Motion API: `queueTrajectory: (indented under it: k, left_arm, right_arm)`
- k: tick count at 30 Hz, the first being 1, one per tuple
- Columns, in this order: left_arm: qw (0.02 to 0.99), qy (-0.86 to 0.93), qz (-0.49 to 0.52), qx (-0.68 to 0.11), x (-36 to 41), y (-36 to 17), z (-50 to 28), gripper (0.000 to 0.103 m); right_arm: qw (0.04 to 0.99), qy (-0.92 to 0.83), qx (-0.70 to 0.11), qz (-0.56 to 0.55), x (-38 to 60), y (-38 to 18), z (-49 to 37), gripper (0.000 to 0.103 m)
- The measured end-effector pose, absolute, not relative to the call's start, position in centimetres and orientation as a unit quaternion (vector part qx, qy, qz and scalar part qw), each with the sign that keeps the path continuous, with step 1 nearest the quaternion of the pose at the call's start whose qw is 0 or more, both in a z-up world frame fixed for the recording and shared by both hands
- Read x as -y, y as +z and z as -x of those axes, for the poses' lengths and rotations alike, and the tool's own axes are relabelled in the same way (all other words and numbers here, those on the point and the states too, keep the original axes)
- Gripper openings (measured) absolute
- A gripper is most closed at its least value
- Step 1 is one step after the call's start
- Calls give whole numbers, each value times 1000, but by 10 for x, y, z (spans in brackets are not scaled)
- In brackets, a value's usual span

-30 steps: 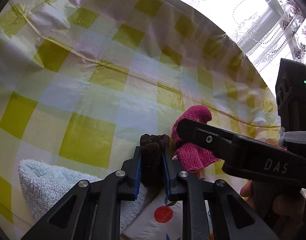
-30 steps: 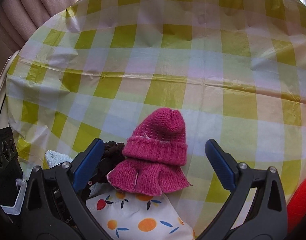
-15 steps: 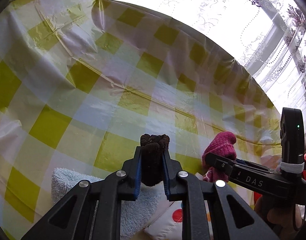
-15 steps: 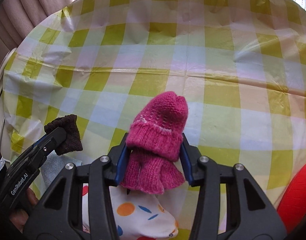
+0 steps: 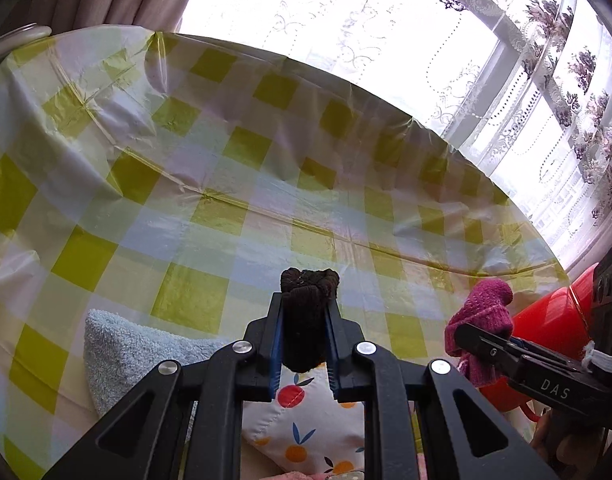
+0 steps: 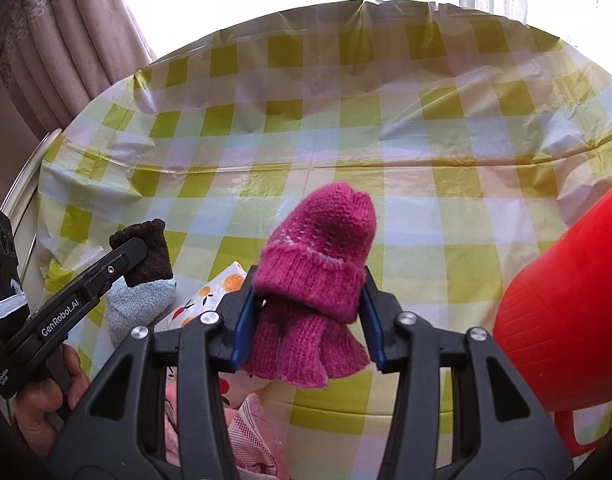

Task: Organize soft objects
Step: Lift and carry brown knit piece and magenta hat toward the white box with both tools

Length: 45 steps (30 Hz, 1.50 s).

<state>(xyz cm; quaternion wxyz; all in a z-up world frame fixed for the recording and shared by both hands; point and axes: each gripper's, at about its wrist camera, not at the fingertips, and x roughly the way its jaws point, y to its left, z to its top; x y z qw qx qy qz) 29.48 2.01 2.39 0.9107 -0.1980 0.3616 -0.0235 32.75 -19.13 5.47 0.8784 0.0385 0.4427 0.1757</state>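
Note:
My left gripper point(image 5: 304, 334) is shut on a dark brown knitted glove point(image 5: 308, 312), held above the table; the same brown glove point(image 6: 146, 254) shows at the left of the right wrist view. My right gripper point(image 6: 308, 314) is shut on a magenta knitted mitten point(image 6: 318, 268), lifted off the cloth; that mitten point(image 5: 482, 324) also appears at the right of the left wrist view. Below both lie a light blue towel point(image 5: 134, 354) and a white fruit-print pillow point(image 5: 306, 424).
A yellow-and-white checked plastic tablecloth point(image 5: 210, 216) covers the round table. A red plastic container point(image 6: 566, 320) stands at the right. Pink striped cloth point(image 6: 250, 436) lies near the front edge. Curtains and a bright window are behind. A hand point(image 6: 46, 404) grips the left tool.
The right gripper shut on the magenta mitten and lifted it off the pillow. Both grippers rose and drew back, so more of the table and window shows.

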Motion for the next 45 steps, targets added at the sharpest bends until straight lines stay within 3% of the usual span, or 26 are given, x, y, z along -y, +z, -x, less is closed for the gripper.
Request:
queueTrajectory:
  k: [45]
  left_arm:
    - [870, -295, 21, -395, 268, 67, -134, 18]
  right_arm:
    - [908, 15, -411, -84, 448, 66, -82, 49]
